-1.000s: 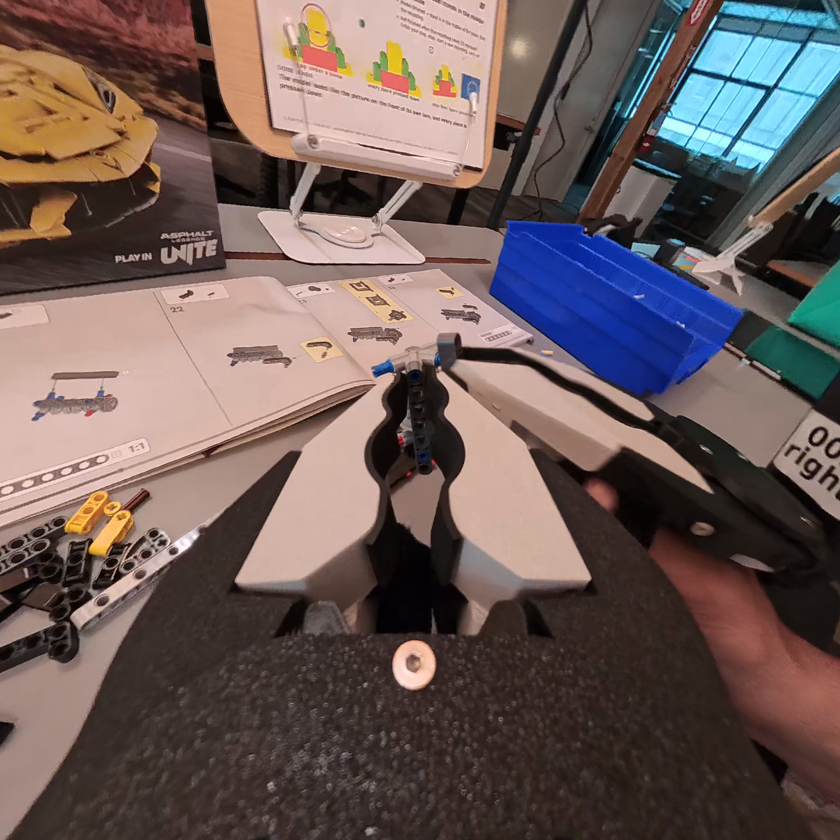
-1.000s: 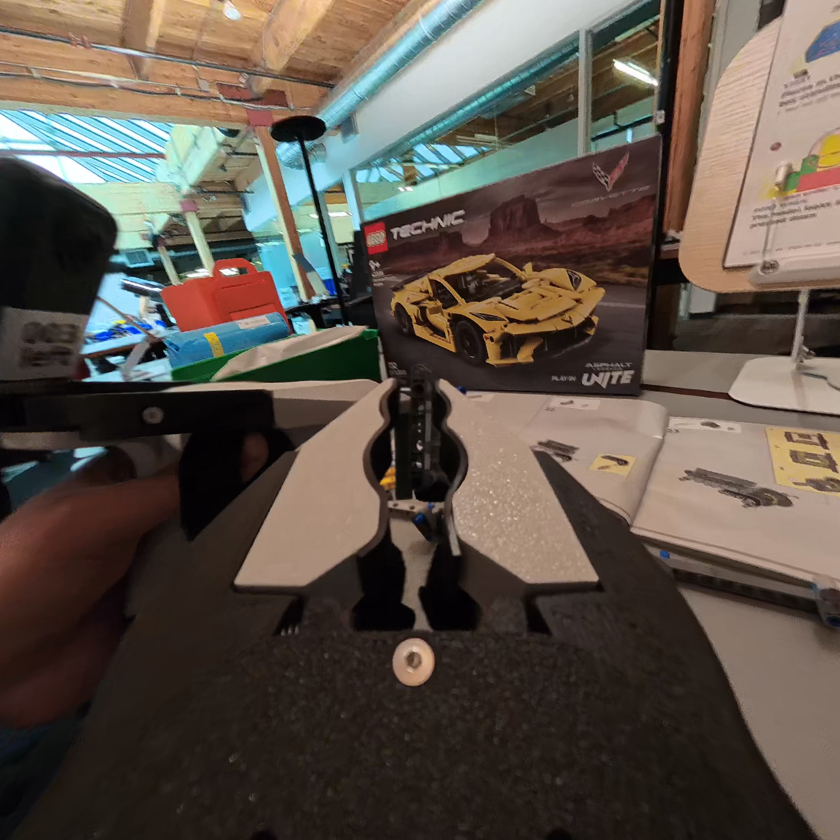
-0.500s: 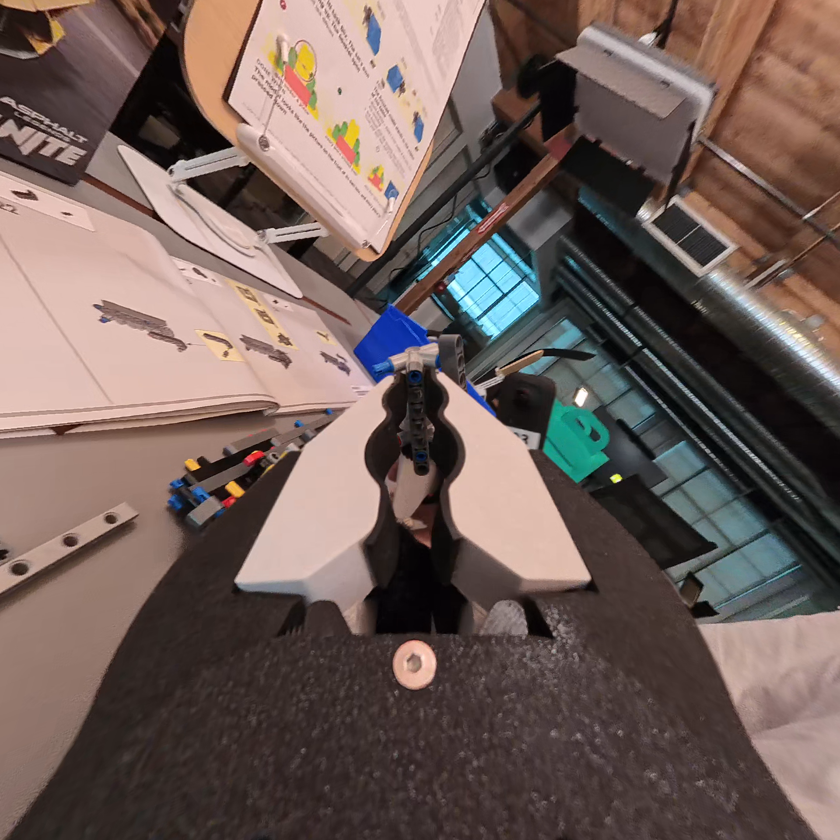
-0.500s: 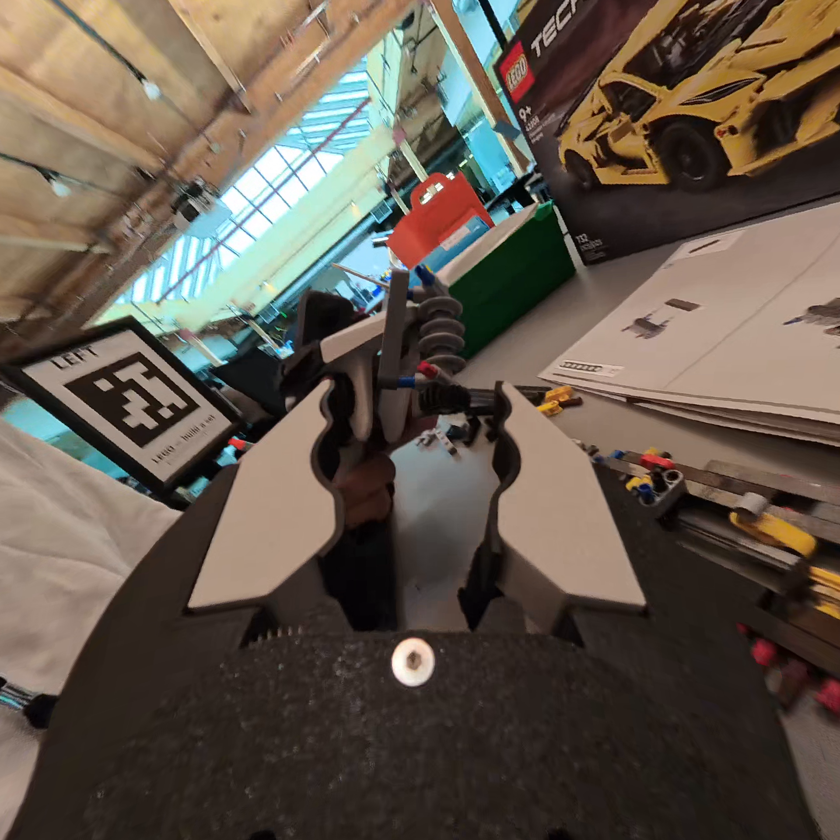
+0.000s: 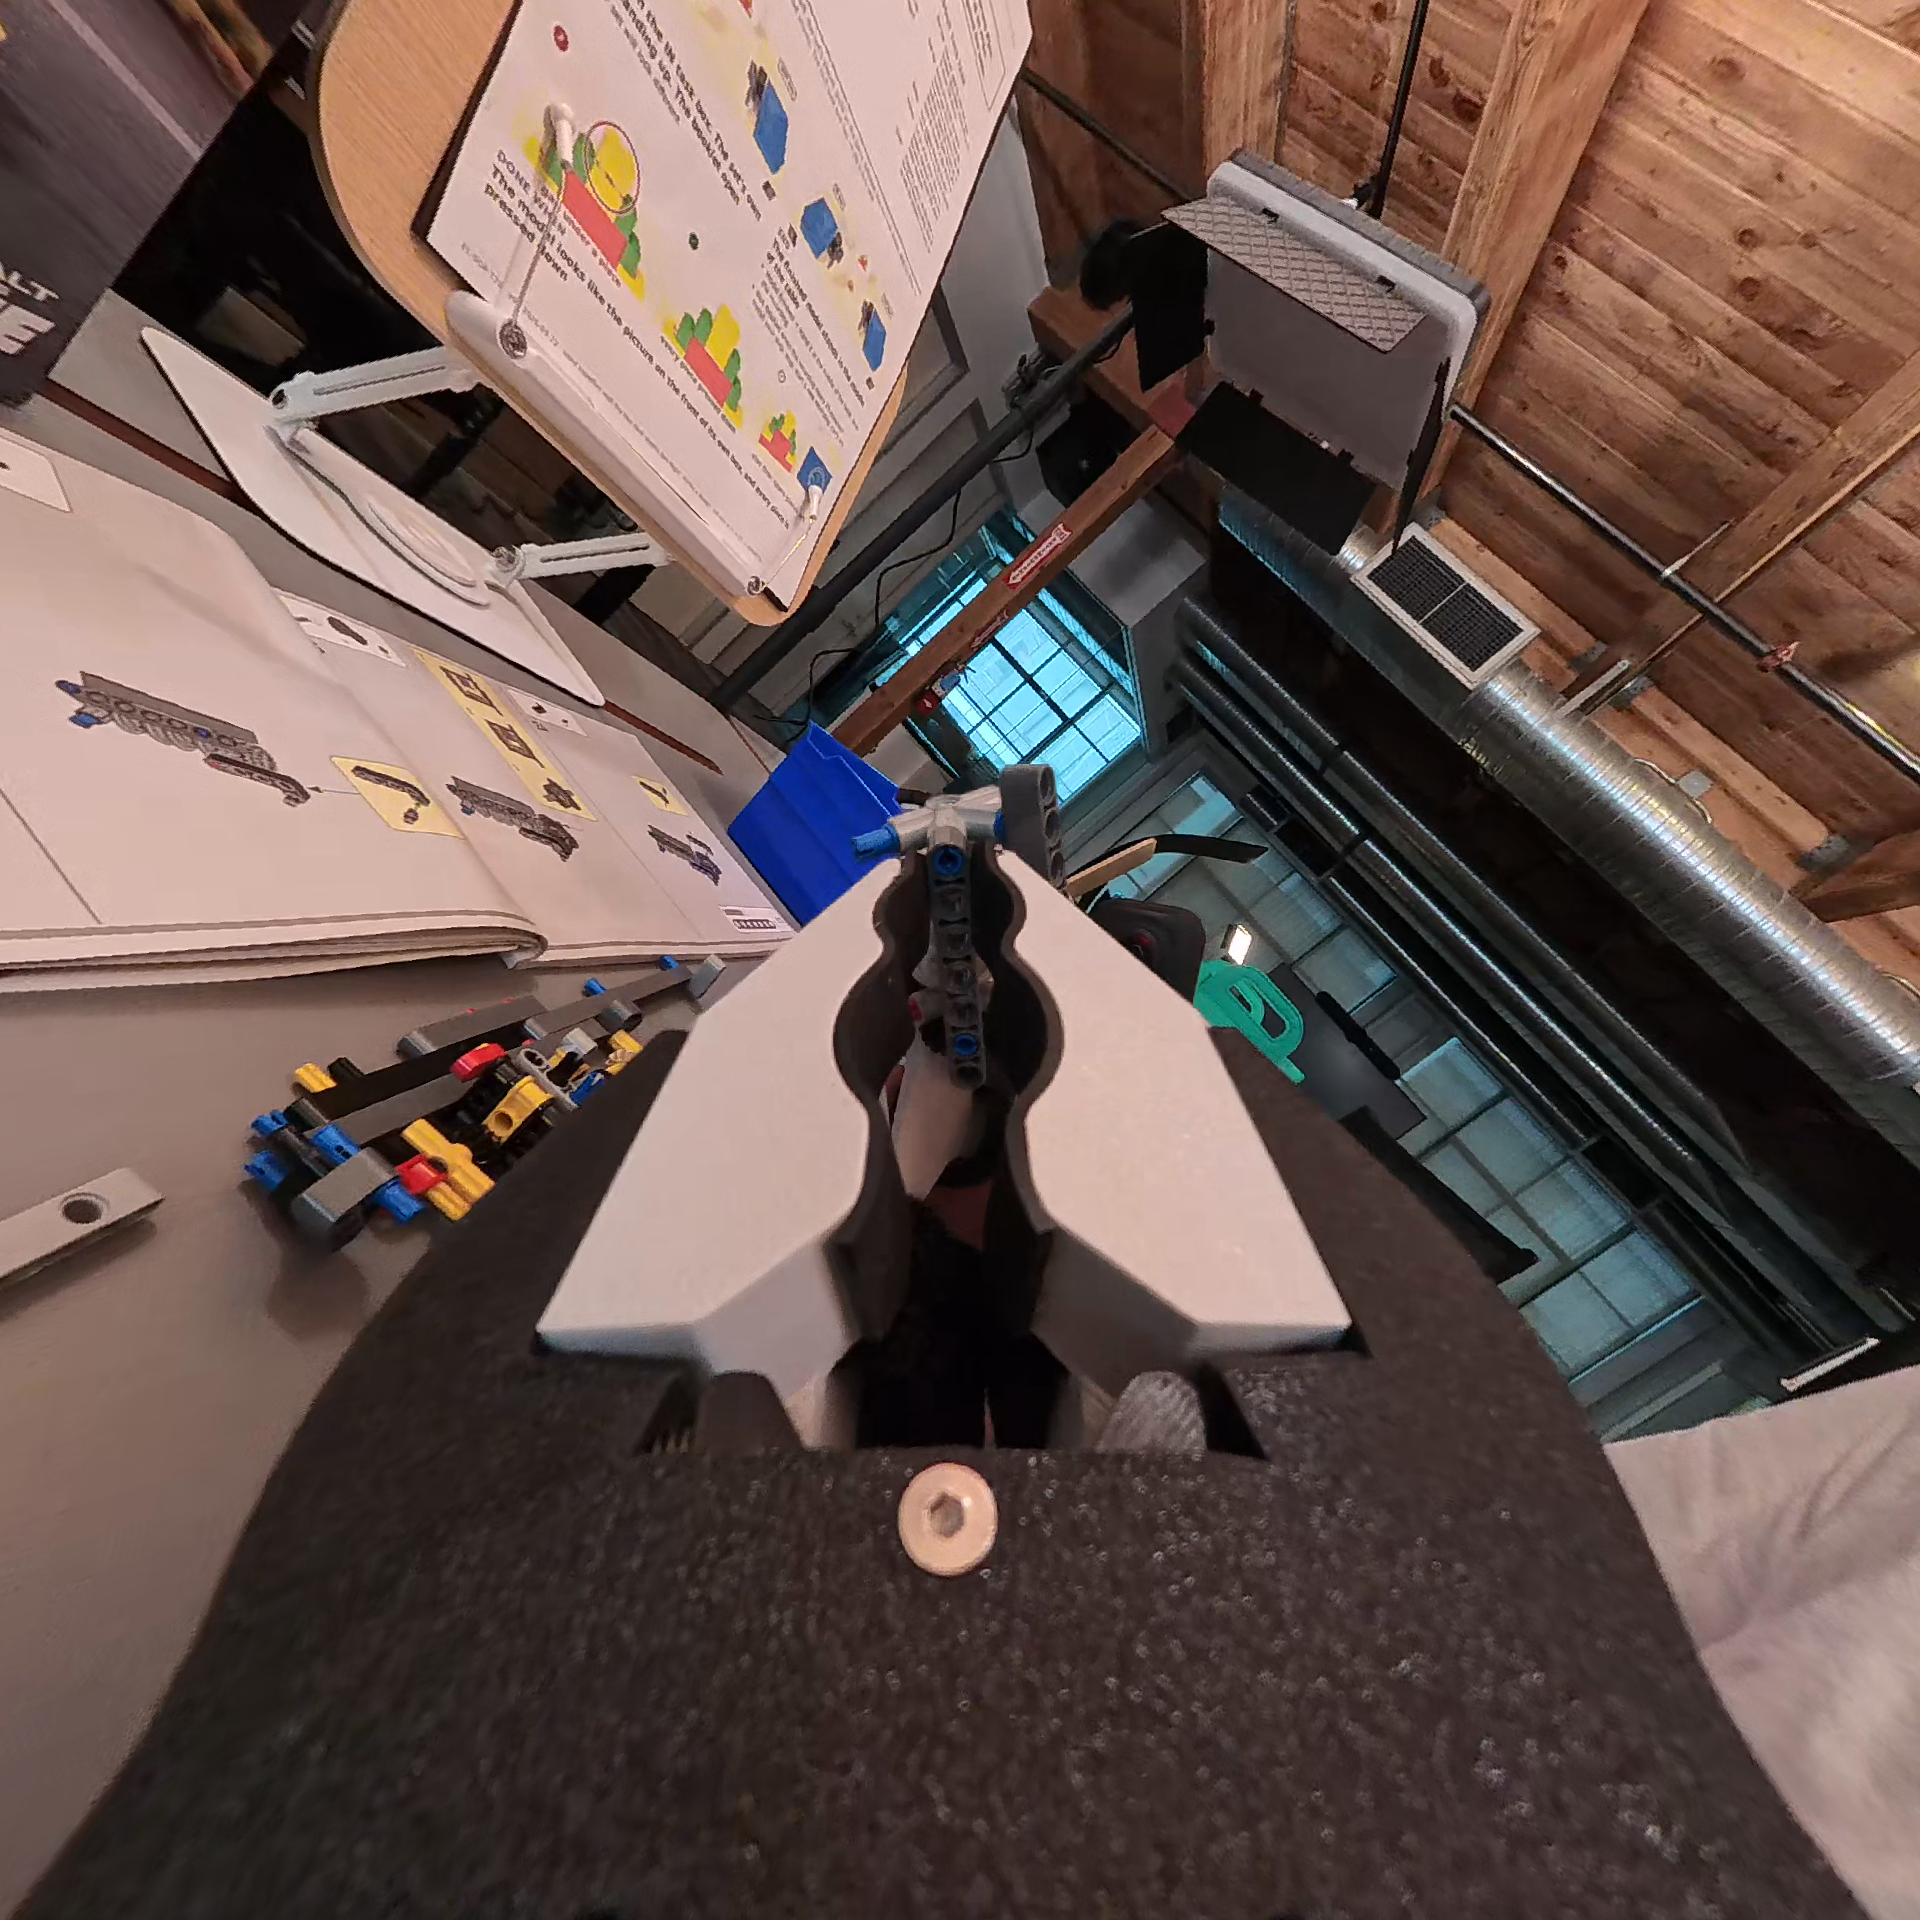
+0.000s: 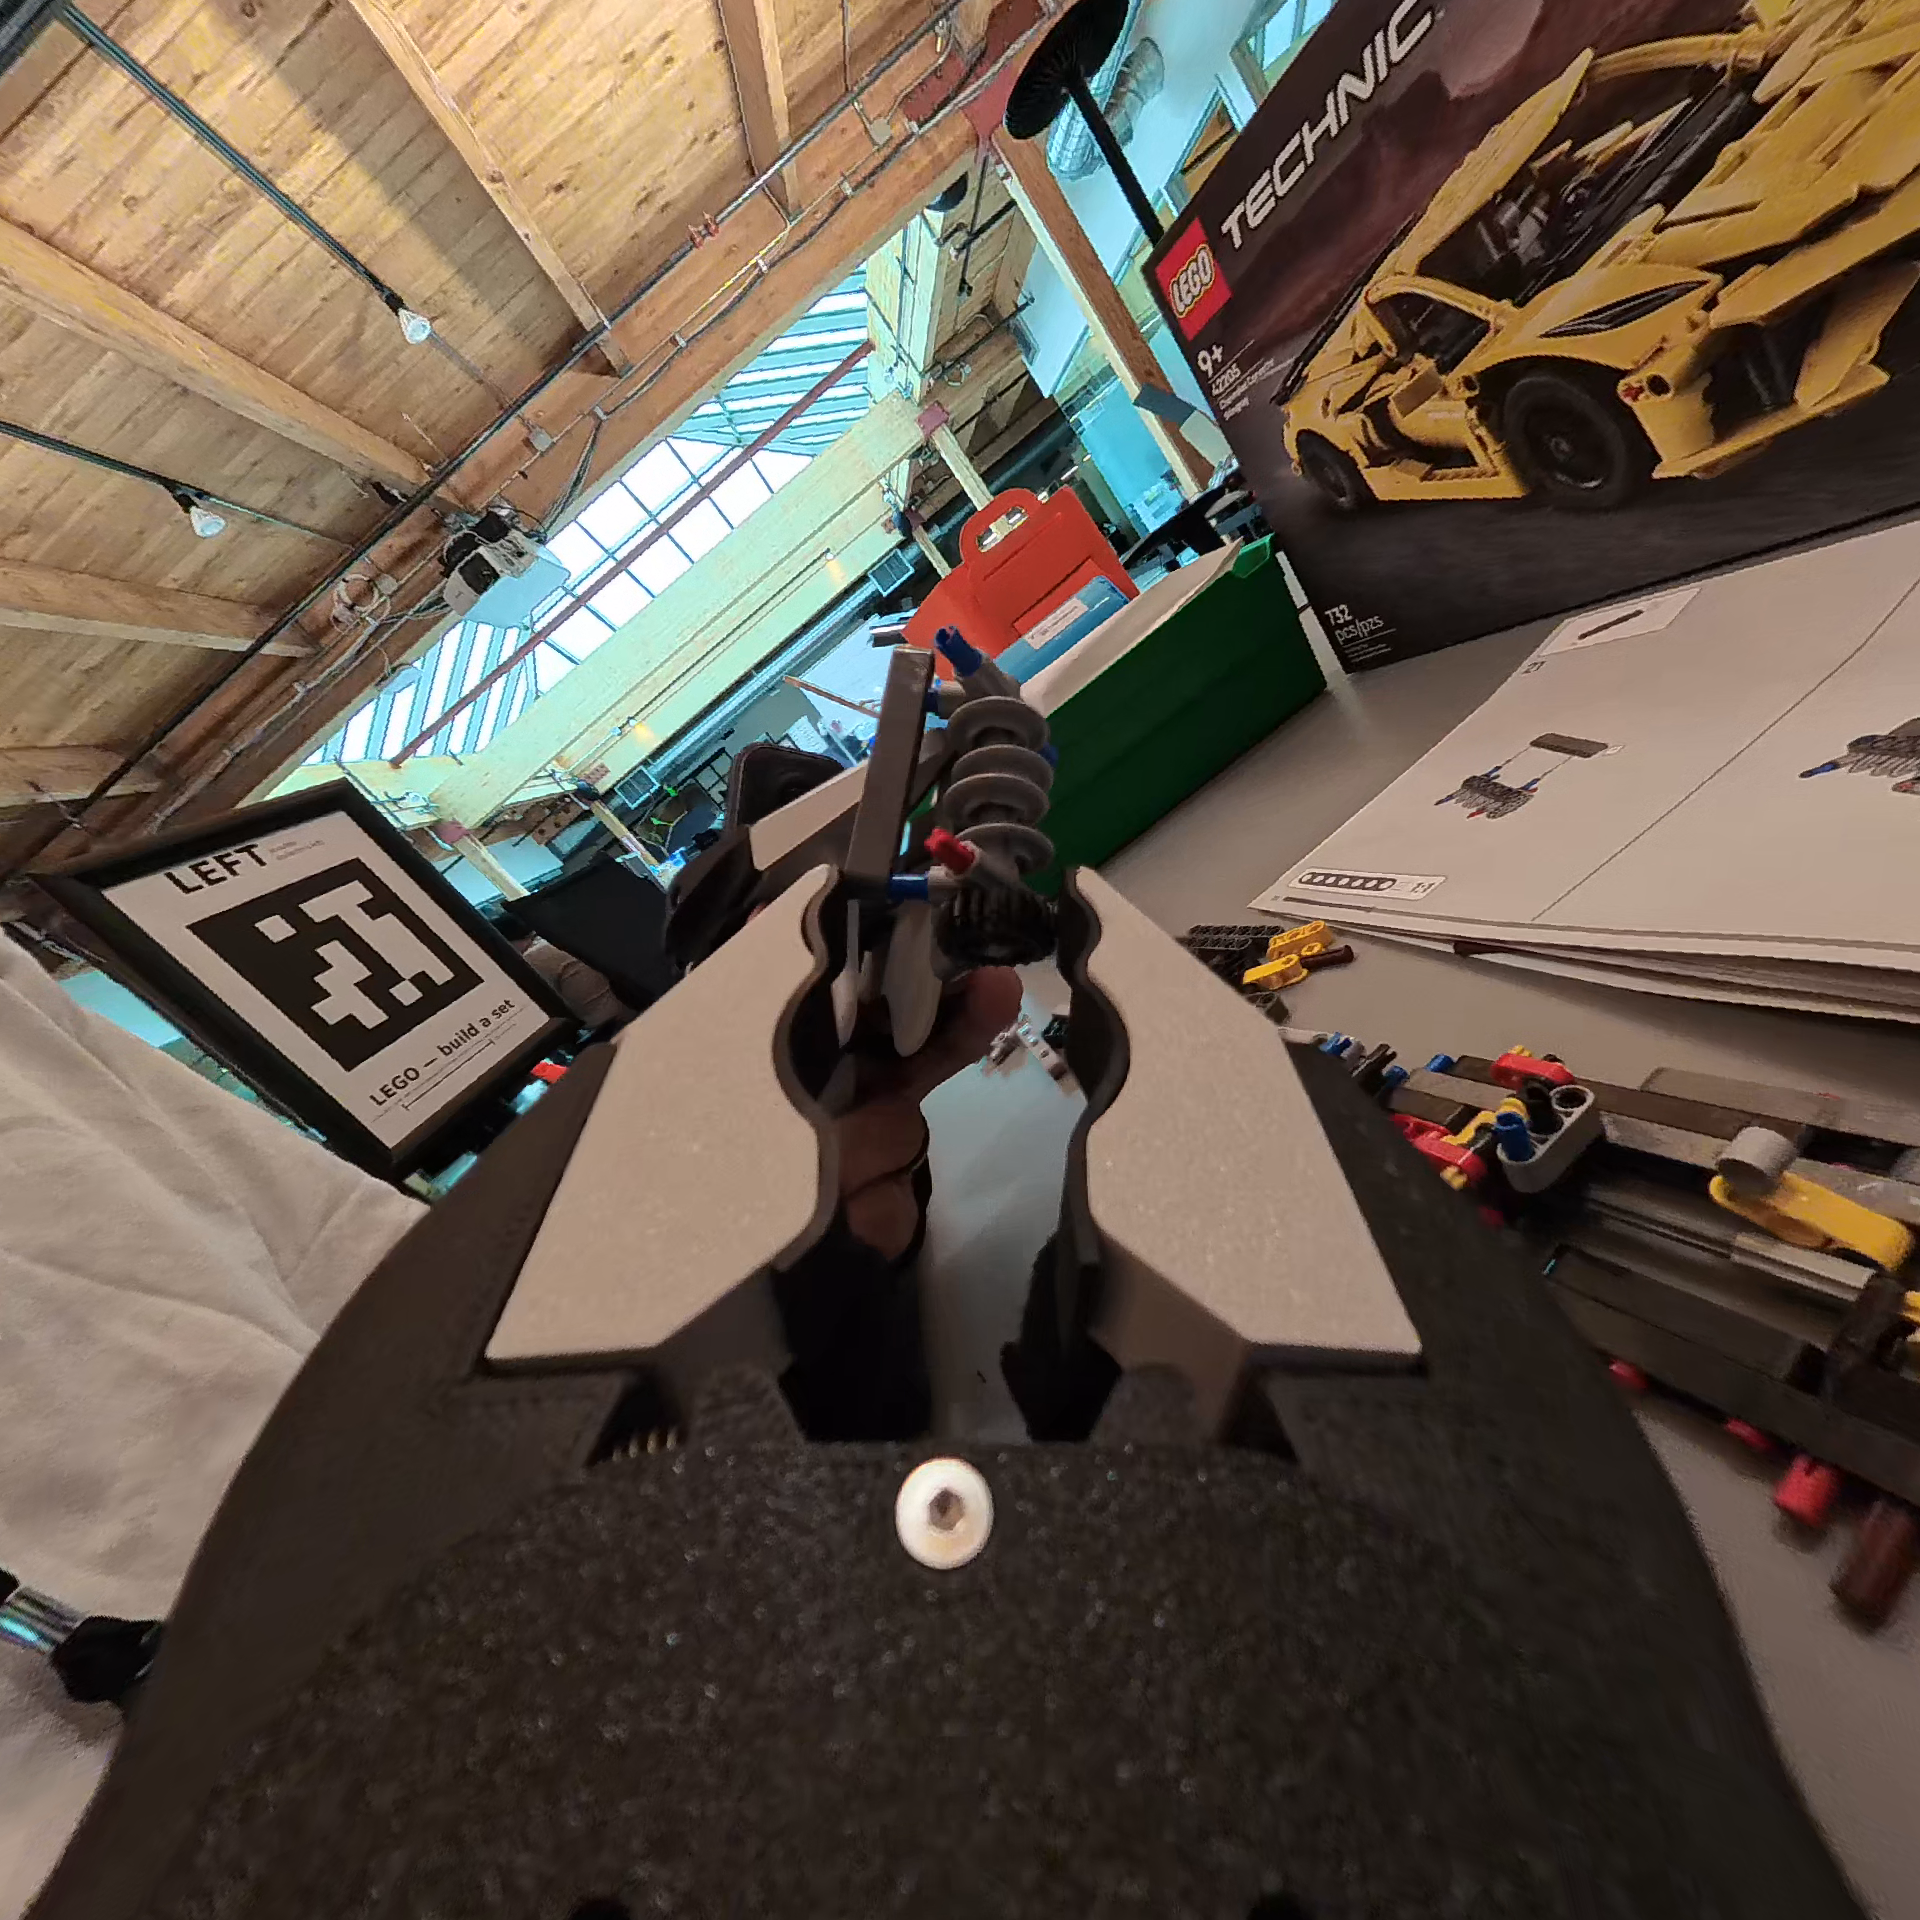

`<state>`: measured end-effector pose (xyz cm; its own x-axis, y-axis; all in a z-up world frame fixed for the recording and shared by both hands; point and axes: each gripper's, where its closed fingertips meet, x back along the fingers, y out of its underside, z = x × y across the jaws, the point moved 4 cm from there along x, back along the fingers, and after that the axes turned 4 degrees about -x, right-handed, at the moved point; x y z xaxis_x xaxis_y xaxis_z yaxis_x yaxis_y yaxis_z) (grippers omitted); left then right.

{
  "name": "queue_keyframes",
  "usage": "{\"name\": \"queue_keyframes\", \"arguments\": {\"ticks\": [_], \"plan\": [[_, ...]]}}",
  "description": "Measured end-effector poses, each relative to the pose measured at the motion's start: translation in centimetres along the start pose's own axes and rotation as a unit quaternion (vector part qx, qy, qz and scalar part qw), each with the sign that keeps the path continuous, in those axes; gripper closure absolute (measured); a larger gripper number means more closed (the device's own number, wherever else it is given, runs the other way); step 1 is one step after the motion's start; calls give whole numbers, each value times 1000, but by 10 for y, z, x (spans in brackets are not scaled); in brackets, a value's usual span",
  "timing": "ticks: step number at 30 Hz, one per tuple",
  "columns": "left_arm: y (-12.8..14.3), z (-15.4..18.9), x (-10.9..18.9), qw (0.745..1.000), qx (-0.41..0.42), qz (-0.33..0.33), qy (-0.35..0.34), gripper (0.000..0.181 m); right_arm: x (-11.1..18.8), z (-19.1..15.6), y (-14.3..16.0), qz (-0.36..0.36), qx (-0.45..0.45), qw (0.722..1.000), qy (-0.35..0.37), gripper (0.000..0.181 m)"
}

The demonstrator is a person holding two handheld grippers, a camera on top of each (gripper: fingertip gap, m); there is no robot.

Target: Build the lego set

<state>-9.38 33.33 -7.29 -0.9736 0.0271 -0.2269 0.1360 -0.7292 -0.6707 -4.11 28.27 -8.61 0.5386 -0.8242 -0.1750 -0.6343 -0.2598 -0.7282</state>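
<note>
While the left gripper (image 5: 951,883) is clamping a small lego assembly (image 5: 956,935) above the table (image 5: 156,1351), the right gripper (image 6: 951,914) is facing it, fingers parted.

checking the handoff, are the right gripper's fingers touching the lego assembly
Apart. The right wrist view shows the right gripper open, with bare gaps between its fingers and the lego assembly, which the left gripper holds.

Both grippers: black grainy foam body, grey angular fingers (image 5: 727,1122) w/ wavy inner edges, silver hex screw (image 6: 943,1512) centre.
</note>
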Motion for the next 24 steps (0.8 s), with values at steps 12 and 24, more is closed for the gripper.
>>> {"name": "queue_keyframes", "arguments": {"ticks": [12,24], "plan": [[5,-7,-3,998,19,-29,-43,175,3,11,4,-16,-98,995,-29,141],[8,-29,4,947,-225,-114,-198,174,-21,16,0,-128,245,934,226,152]]}}
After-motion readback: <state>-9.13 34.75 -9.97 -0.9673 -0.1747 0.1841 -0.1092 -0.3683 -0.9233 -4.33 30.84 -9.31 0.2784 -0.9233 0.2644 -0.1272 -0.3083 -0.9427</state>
